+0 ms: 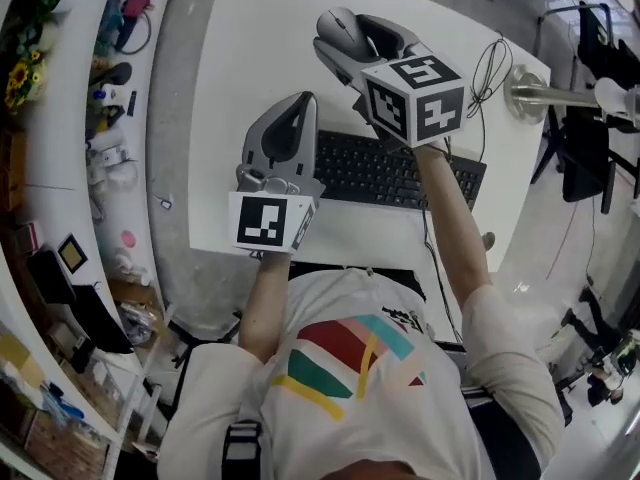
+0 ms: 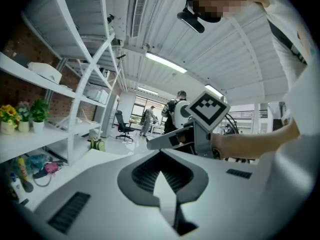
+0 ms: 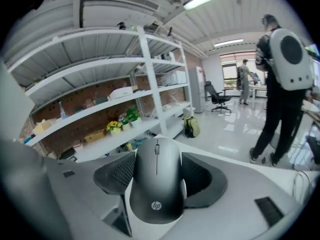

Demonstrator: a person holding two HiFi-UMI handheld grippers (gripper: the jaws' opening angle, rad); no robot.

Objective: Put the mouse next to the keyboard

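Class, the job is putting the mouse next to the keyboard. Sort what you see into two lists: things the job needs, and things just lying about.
Job:
- mouse, gripped in the right tool
- keyboard
- white table

Lying about:
- looped cables
- sunflowers on the side shelf
- left tool, shut and empty

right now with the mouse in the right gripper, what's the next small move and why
Probably lower the right gripper toward the bare table beside the keyboard, jaws kept closed. Its pads clamp the mouse, which looks raised off the table beyond the keyboard's far edge, so it is not yet set down next to it.
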